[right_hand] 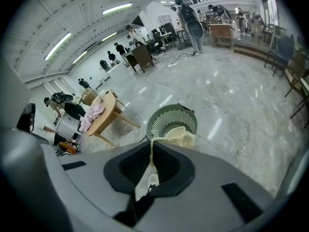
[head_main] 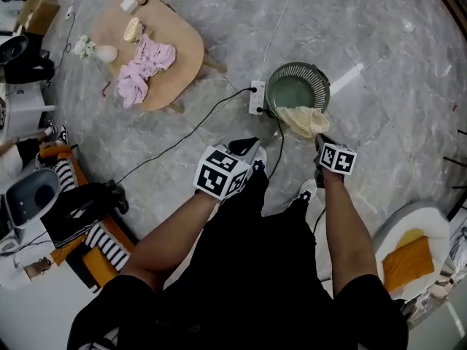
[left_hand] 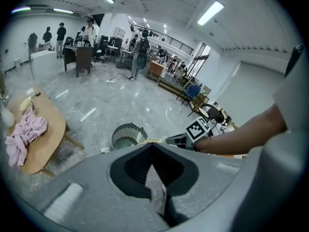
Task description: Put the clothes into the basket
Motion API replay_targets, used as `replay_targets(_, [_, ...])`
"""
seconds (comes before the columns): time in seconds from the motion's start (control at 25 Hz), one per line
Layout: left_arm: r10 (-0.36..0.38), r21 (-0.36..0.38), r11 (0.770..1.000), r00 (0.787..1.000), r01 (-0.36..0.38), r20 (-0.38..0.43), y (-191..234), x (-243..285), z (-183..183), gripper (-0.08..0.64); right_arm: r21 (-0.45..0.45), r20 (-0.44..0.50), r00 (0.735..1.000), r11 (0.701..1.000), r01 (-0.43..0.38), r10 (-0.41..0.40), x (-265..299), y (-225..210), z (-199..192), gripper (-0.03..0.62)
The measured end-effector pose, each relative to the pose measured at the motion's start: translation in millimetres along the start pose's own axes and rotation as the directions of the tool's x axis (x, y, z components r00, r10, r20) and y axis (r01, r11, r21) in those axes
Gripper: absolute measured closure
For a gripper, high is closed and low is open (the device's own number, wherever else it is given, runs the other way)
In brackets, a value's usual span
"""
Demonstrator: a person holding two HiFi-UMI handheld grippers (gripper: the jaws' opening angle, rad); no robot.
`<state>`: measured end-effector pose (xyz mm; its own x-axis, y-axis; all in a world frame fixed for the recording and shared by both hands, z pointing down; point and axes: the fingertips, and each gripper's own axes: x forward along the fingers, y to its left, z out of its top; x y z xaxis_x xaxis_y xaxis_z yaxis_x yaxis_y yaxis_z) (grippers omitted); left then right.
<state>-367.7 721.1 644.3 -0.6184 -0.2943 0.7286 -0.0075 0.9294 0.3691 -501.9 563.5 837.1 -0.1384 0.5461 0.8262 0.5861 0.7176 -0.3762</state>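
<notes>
Right gripper view: right fingers (right_hand: 131,164) clamped on cream cloth (right_hand: 186,135), left fingers (left_hand: 131,167) together.

Bright ceiling strip lights (left_hand: 211,12) glare off the glossy floor (head_main: 379,42); fisheye edges darken.

- Black short-sleeved top (head_main: 244,297) and black bottoms.
- White shoes (head_main: 309,192) just beyond the top.
- Left gripper (head_main: 244,147): grey shell, cube of black-and-white square markers.
- Right gripper (head_main: 319,140): matching grey shell and marker cube.
</notes>
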Motion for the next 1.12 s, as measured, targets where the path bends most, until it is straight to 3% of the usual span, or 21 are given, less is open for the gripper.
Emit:
replay_targets(0.24, [-0.006, 0.015, 1.000, 1.000, 0.006, -0.004, -19.2, 3.6, 3.9, 0.560, 0.107, -0.084, 0.996, 0.993, 0.038, -0.029, -22.0, -29.9, -75.8, 0.561])
replay_targets(0.44, [-0.008, 0.034, 0.999, 1.000, 0.009, -0.004, -38.1, 4.0, 5.0, 0.560, 0.092, -0.141, 0.990, 0.995, 0.045, -0.032, -16.1, -38.1, -98.1, 0.560])
replay_targets(0.56, [-0.006, 0.044, 0.999, 1.000, 0.007, -0.006, -48.7, 3.9, 4.8, 0.560, 0.027, -0.257, 0.963, 0.995, 0.093, -0.083, -13.8, -46.8, -117.3, 0.558])
replay_targets(0.68, [-0.003, 0.041, 0.999, 1.000, 0.003, 0.000, -55.2, 2.7, 7.2, 0.560, -0.014, -0.356, 0.929, 0.995, 0.099, -0.098, -17.4, -50.0, -136.5, 0.495])
replay_targets(0.92, [-0.001, 0.033, 0.999, 0.999, 0.000, 0.046, -72.6, -0.5, 22.7, 0.560, 0.048, -0.226, 0.974, 0.998, 0.042, -0.030, -55.5, -50.2, -114.8, 0.479])
replay_targets(1.12, [-0.005, 0.052, 0.999, 0.997, 0.001, 0.081, -97.0, -7.5, 32.2, 0.560, 0.032, -0.069, 0.995, 0.997, -0.076, 0.078, -108.4, -29.3, -76.6, 0.549])
